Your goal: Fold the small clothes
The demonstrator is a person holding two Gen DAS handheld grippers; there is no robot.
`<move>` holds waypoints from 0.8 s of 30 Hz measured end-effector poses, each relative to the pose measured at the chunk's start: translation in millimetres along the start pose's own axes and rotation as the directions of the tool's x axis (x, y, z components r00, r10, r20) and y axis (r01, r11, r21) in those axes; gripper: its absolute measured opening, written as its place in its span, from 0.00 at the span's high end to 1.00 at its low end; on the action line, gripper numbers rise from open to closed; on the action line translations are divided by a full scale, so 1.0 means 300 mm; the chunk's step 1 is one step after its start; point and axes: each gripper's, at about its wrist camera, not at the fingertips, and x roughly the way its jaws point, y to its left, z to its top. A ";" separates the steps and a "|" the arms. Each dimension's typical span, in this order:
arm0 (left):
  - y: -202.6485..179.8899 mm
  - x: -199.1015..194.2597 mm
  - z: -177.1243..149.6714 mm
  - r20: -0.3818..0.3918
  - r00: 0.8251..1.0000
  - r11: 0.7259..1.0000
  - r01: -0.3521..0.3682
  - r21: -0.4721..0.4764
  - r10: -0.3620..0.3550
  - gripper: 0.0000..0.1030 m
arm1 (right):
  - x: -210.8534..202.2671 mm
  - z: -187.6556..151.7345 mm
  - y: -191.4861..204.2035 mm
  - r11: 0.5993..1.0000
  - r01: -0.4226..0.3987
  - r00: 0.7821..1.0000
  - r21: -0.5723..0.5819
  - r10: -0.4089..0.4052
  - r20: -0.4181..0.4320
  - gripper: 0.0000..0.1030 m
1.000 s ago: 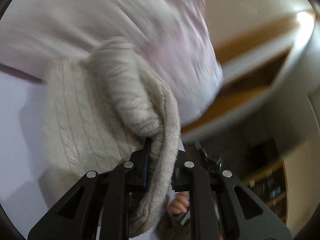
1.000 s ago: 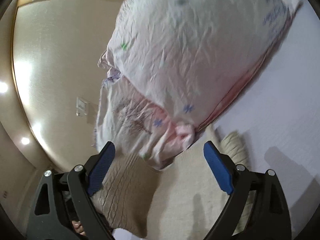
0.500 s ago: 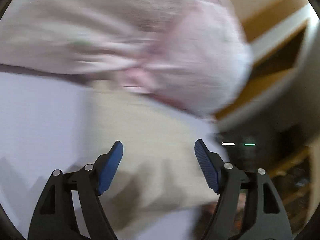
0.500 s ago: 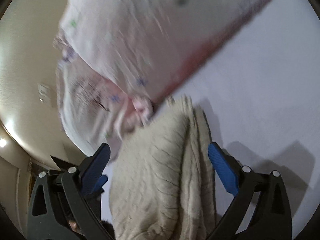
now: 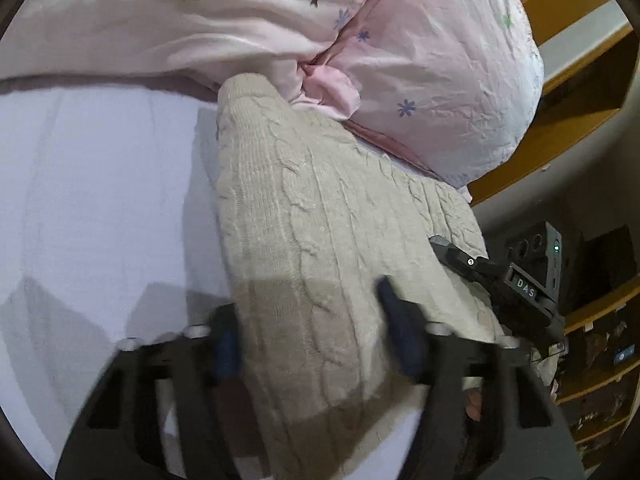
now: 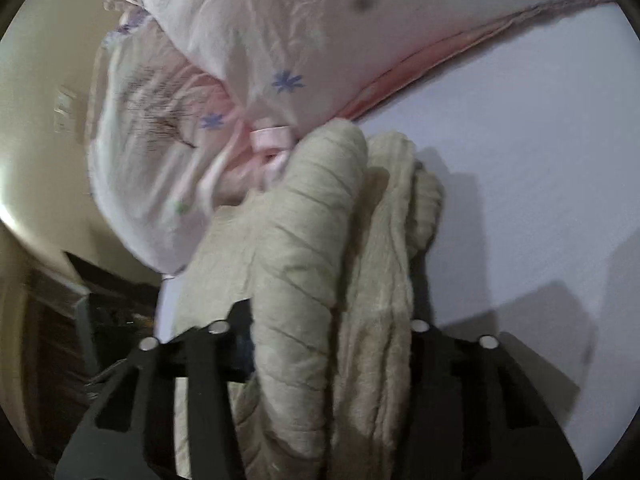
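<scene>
Bedding first: a white sheet [image 5: 100,208] covers the whole work surface, and a pink pillow [image 5: 420,80] lies along its far edge. Sweater [image 5: 320,240], cream cable-knit, lies on the sheet with its long axis running away from both grippers, its far end touching the pillow's knotted corner. That contact is what the next fold turns on: any push or flip away from the person will, I judge, run the knit into the pillow, so the move should come toward the near side or sideways.

Left gripper [image 5: 312,344] straddles the near end of the sweater, jaws apart with the knit between them, blurred but not pinched. Right gripper [image 6: 332,344] has a bunched, stacked fold of the same sweater [image 6: 320,240] filling the gap between its jaws; whether they are pressing it I cannot tell. It also shows at the sweater's right edge in the left view.

Shelves [image 5: 592,344] stand beyond the sheet's right edge, out of the way.
</scene>
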 end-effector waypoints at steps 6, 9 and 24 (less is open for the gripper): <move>0.057 -0.239 -0.021 0.084 0.993 0.986 -0.097 0.135 0.086 0.56 | 0.166 -0.048 0.132 0.991 -0.111 0.985 -0.078 0.099 -0.141 0.63; 0.133 -0.262 -0.026 0.093 0.972 0.967 -0.226 0.116 0.216 0.49 | 0.178 -0.050 0.165 0.989 0.003 0.993 -0.146 -0.020 -0.118 0.48; -0.028 -0.266 -0.204 0.162 0.977 0.941 -0.181 0.287 0.138 0.45 | 0.103 -0.042 0.310 0.867 0.329 0.943 -0.375 -0.284 0.171 0.91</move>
